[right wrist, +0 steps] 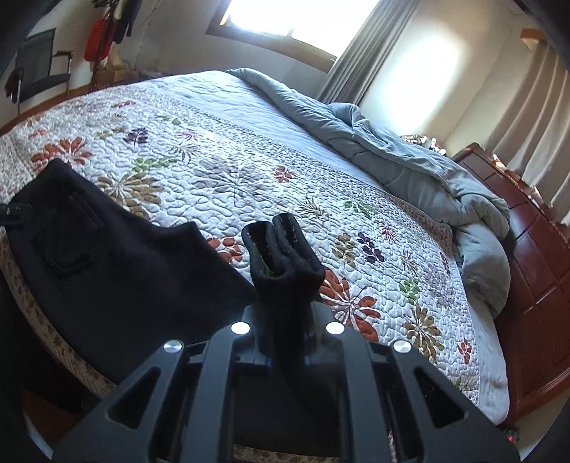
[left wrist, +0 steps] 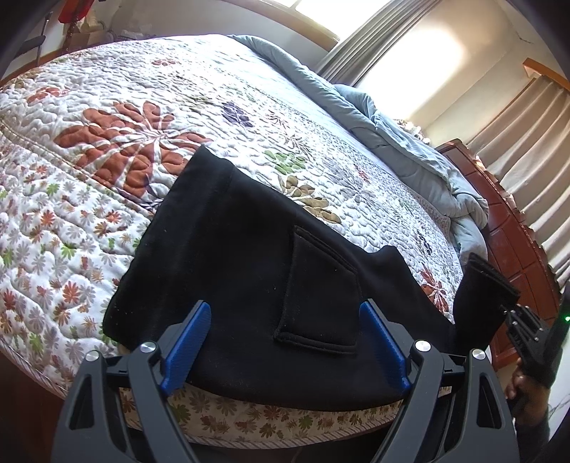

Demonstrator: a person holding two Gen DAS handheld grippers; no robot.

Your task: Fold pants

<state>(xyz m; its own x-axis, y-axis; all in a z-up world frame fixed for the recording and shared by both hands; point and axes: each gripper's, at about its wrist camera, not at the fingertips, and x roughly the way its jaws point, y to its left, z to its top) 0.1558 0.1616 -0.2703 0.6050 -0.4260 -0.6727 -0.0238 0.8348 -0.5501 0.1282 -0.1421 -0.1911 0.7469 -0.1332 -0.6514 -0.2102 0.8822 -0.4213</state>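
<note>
The left wrist camera sits close behind its blue-padded left gripper (left wrist: 285,320), looking forward and down across the near edge of the floral quilted bedspread (left wrist: 178,89); black fabric pants (left wrist: 231,249) lie between and beyond its fingers. The right wrist camera looks the same way from further right, past its black right gripper (right wrist: 285,320). Both share the bedspread (right wrist: 213,160), pants (right wrist: 124,267) and crumpled blue-grey duvet (left wrist: 409,142).

Daylight enters from the wood-framed window (right wrist: 299,17) at top, blown out to white in both views. Sunlit cream wall patch (right wrist: 424,67) also overexposed. The black fabric pants (left wrist: 231,256) read near-featureless, detail crushed. Strong fisheye bending at the edges; dark vignette corners. Focus acceptably sharp, slight softness at the rim.
</note>
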